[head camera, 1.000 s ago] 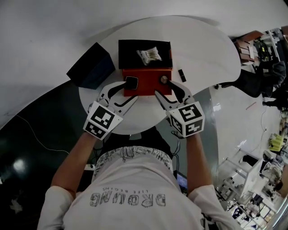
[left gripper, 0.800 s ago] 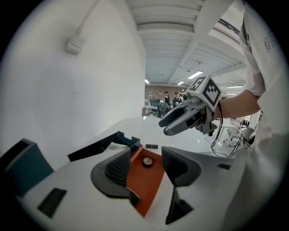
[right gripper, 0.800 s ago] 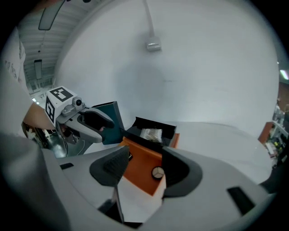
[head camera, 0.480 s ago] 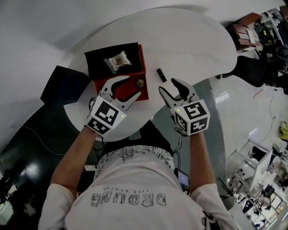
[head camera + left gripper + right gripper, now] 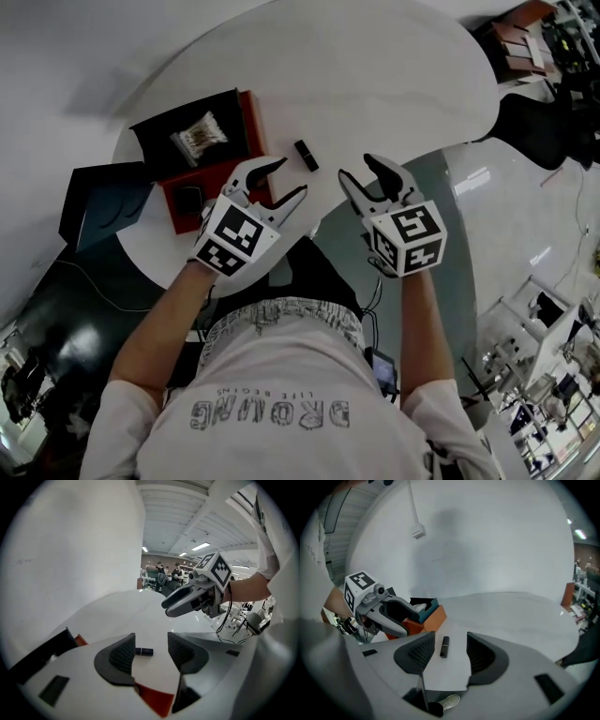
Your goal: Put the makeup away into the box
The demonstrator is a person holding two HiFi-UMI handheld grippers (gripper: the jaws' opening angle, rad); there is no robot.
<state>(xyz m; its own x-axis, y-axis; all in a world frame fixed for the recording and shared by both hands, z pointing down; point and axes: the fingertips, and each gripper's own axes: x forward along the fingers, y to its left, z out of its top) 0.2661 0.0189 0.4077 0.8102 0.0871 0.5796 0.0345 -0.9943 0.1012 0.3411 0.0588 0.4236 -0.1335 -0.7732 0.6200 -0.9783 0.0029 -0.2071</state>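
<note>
Moved off box (image 5: 251,120), left claw (image 5: 291,178) and narrowing right claw (image 5: 359,169), both open and empty, face lipstick (image 5: 303,155).

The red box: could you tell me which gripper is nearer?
Left. The left gripper is beside the red box; the right gripper, empty jaws just closing slightly, sits past the black tube.

Near corner of box (image 5: 251,122) hidden under left tool (image 5: 292,178); small dark item (image 5: 190,199) left of that tool too small to identify.
</note>
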